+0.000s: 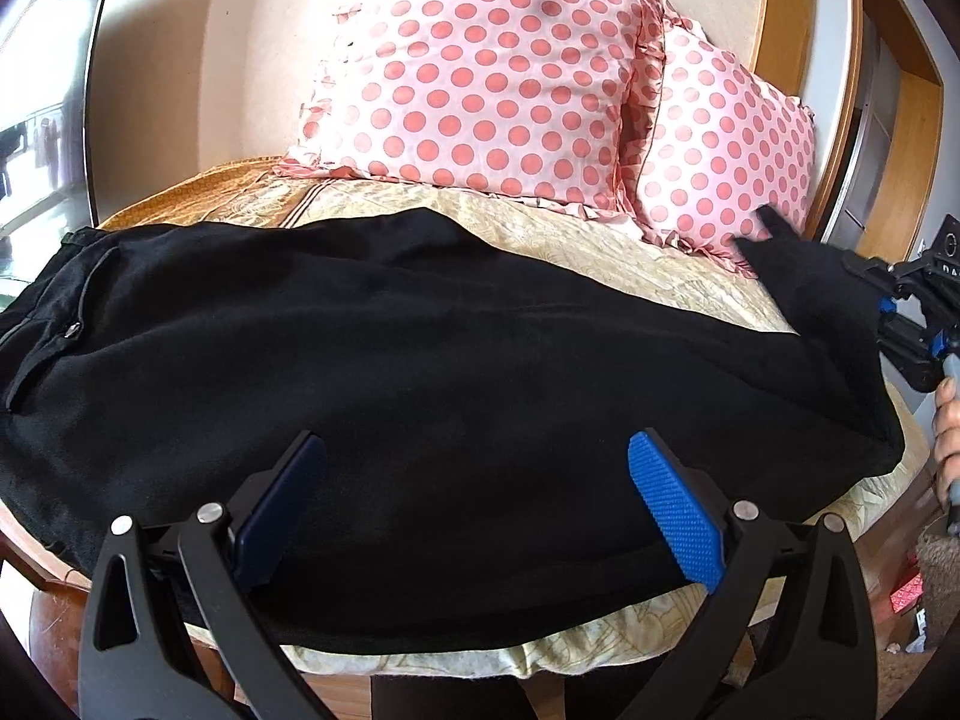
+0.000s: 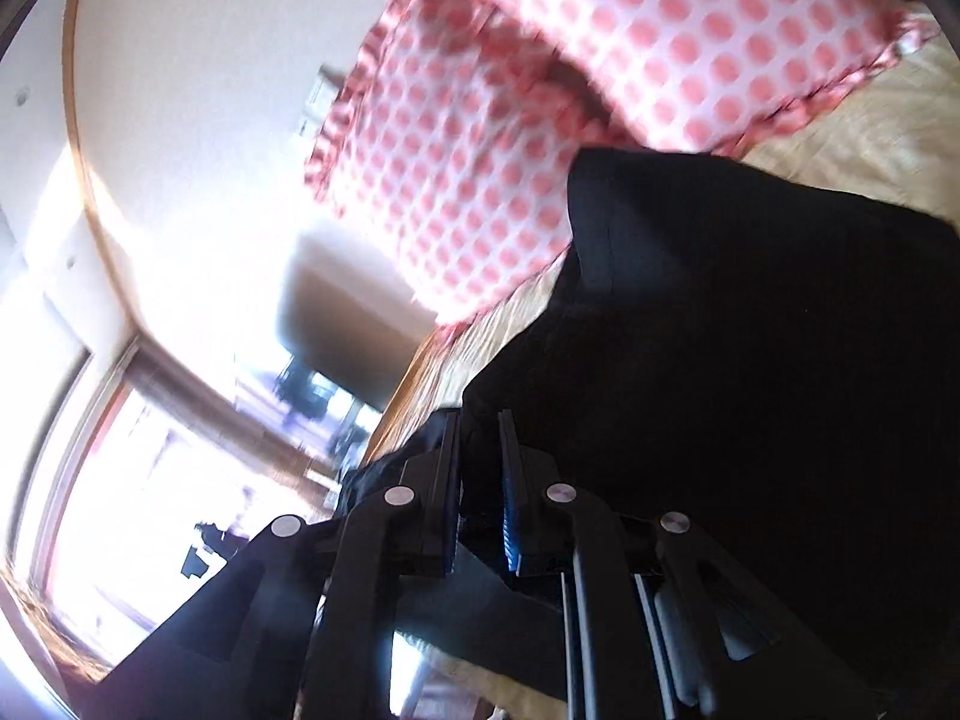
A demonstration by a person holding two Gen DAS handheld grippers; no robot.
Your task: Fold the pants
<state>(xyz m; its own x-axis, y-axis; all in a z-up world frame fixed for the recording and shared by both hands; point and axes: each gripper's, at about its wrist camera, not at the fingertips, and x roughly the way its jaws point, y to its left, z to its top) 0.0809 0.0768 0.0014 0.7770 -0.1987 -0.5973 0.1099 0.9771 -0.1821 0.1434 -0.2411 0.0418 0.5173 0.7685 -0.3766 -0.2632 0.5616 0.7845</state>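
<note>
Black pants [image 1: 390, 330] lie lengthwise across the bed, waistband and zip pocket at the left, leg ends at the right. My left gripper [image 1: 477, 456] is open, its blue pads [image 1: 675, 516] spread above the near edge of the pants, holding nothing. My right gripper [image 1: 882, 294] is at the right end of the pants, shut on the leg end and lifting it off the bed. In the right wrist view the gripper [image 2: 480, 426] is tilted, its jaws closed on black fabric [image 2: 750, 330], and the picture is blurred.
Two pink polka-dot pillows [image 1: 480, 72] lean against the wall at the back of the bed. A cream patterned bedspread [image 1: 600, 228] covers the bed. A window is at the left, a wooden door frame [image 1: 786, 18] at the right.
</note>
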